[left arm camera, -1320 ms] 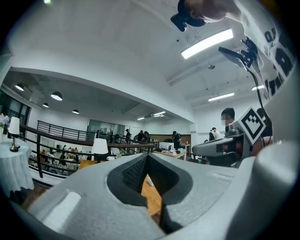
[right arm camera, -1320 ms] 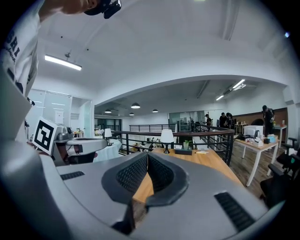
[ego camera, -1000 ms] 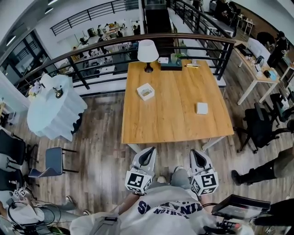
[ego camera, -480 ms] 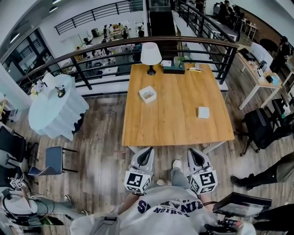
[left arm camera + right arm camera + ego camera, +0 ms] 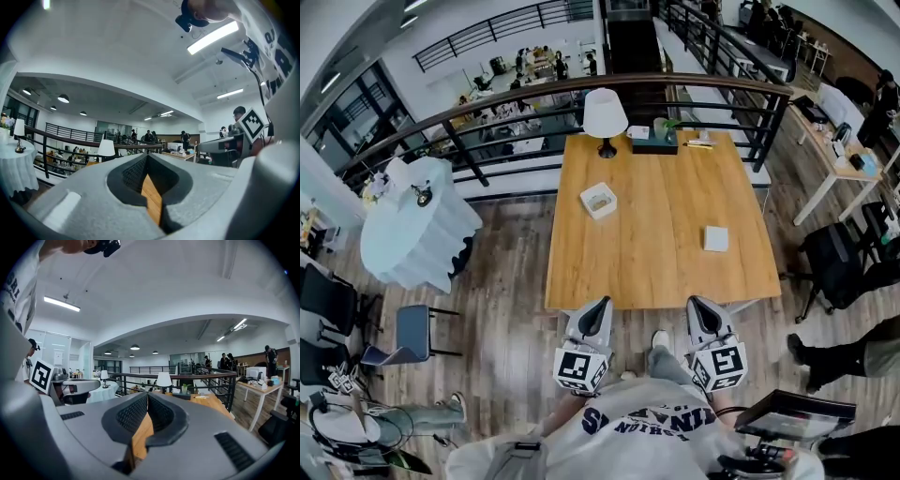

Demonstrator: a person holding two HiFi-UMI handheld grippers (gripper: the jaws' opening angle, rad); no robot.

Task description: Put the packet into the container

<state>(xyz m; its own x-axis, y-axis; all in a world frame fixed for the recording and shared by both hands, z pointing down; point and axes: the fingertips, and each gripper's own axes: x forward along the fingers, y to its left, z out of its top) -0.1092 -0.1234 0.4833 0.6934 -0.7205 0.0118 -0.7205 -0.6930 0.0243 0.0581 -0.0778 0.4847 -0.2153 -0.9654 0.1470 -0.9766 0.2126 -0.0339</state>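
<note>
A wooden table (image 5: pixel 656 253) stands in front of me. On its left half sits a small open white square container (image 5: pixel 598 200). A flat white packet (image 5: pixel 715 238) lies on the right half. My left gripper (image 5: pixel 601 304) and right gripper (image 5: pixel 696 303) are held side by side at the table's near edge, well short of both objects. In the left gripper view the left gripper (image 5: pixel 147 155) has its jaws closed tip to tip with nothing between them. The right gripper (image 5: pixel 147 394) in the right gripper view looks the same, shut and empty.
A white lamp (image 5: pixel 605 112) and a dark box (image 5: pixel 652 142) stand at the table's far edge, in front of a black railing (image 5: pixel 487 122). A round white-clothed table (image 5: pixel 417 225) and a chair (image 5: pixel 411 330) are at the left. An office chair (image 5: pixel 834 255) and a person's legs (image 5: pixel 848 345) are at the right.
The table has drawn closer in the head view. Both grippers now reach its near edge instead of hanging over the floor. Their jaws look unchanged.
</note>
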